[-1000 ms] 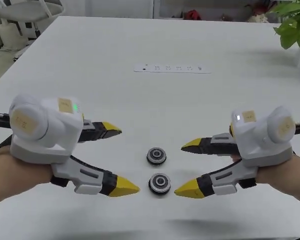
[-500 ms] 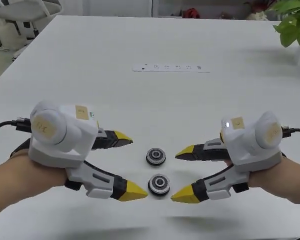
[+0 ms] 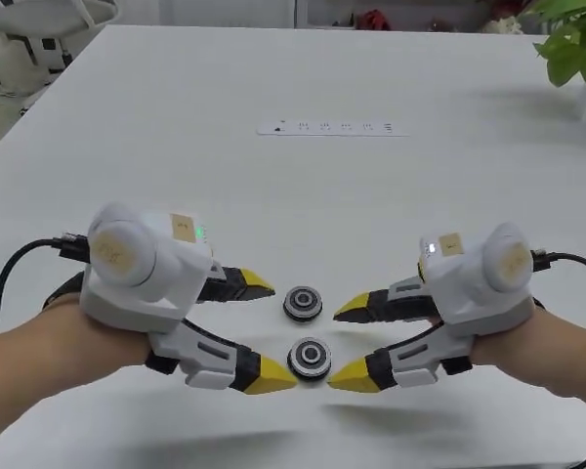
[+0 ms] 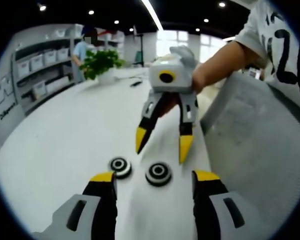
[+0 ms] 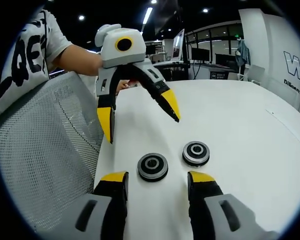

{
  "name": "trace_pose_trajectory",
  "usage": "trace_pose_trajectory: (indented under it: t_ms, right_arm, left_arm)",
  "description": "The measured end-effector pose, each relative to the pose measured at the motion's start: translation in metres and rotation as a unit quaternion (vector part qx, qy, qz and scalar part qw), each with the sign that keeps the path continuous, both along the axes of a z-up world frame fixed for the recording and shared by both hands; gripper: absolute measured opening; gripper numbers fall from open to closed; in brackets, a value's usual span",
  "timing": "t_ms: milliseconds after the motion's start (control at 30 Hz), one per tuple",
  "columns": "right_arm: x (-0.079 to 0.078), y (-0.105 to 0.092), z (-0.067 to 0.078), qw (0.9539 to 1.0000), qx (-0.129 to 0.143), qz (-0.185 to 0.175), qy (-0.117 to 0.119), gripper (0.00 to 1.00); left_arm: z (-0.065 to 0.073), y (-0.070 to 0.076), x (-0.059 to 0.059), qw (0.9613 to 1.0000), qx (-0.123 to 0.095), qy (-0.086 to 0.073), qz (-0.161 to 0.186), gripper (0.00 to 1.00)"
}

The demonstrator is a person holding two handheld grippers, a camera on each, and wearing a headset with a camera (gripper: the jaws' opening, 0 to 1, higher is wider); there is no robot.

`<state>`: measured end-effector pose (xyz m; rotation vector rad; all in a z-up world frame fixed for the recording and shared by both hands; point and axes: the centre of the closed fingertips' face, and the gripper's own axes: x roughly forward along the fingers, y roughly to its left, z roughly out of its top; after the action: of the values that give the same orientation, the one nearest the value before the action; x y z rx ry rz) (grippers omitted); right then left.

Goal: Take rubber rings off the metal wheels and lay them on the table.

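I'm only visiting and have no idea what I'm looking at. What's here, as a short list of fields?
Surface: white table
Work pieces: near wheel and far wheel, lying flat, apart
Rubber rings: black, on both wheels, none laid on the table
Left hand-held gripper: open, tips beside the wheels, holding nothing
Right hand-held gripper: open, facing it from the other side, holding nothing
Farther back: power strip, plant

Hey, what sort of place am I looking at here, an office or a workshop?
Most likely an open-plan office or lab, not a home. A large white table carries a power strip, shelves of storage bins line one wall, and computer monitors stand on desks behind.
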<state>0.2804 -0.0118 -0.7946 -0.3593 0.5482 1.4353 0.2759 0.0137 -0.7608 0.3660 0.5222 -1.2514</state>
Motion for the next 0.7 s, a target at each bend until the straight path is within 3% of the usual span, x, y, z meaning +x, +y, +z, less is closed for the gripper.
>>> trace_pose_trajectory:
  t_ms: [133,400,500,700]
  right_arm:
    - [-0.002,0.003,-0.003,0.9999,-0.004,0.009,-0.001,0.42]
    - [-0.003,0.007,-0.003,0.9999,-0.001,0.012,0.001,0.4]
    - [-0.003,0.007,-0.003,0.9999,-0.001,0.012,0.002,0.39]
    - [-0.003,0.006,-0.005,0.9999,-0.001,0.01,0.006,0.39]
  left_arm:
    - [-0.003,-0.005,-0.001,0.9999,-0.007,0.015,-0.001,0.58]
    - [-0.013,-0.012,-0.003,0.9996,0.001,0.022,-0.015,0.51]
    - [-0.013,-0.015,-0.003,0.9991,-0.011,0.039,-0.01,0.49]
    - [-0.017,-0.019,-0.003,0.9991,-0.003,0.039,-0.017,0.43]
